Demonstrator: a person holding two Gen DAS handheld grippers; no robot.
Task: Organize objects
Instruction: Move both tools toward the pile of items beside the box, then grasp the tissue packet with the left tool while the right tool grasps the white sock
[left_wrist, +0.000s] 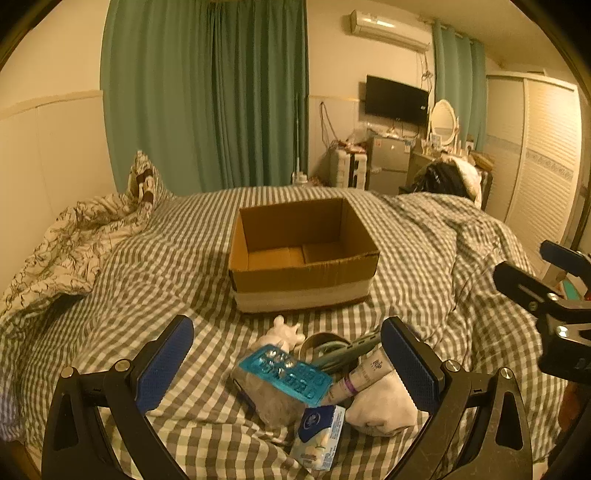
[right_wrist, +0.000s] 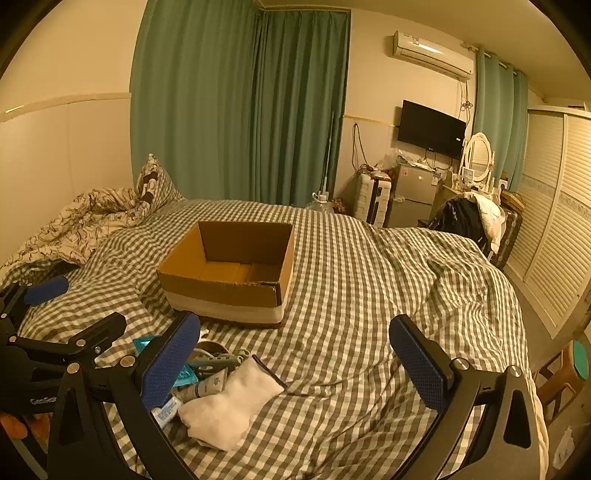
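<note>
- Blue-padded fingers of the left gripper (left_wrist: 286, 363) gape wide, empty, straddling the heap; the teal blister pack (left_wrist: 286, 371) lies between them.
- Right gripper (right_wrist: 295, 360) hangs spread over bare checked bedding.
- Beyond both fingertips, the cardboard box (left_wrist: 295, 273) sits empty; I'd pinch one item, top first.

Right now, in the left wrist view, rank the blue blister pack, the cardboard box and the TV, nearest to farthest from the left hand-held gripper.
1. Blue blister pack, between the left hand-held gripper fingers.
2. Cardboard box, ahead on the bed.
3. TV, on the far wall, right.
</note>
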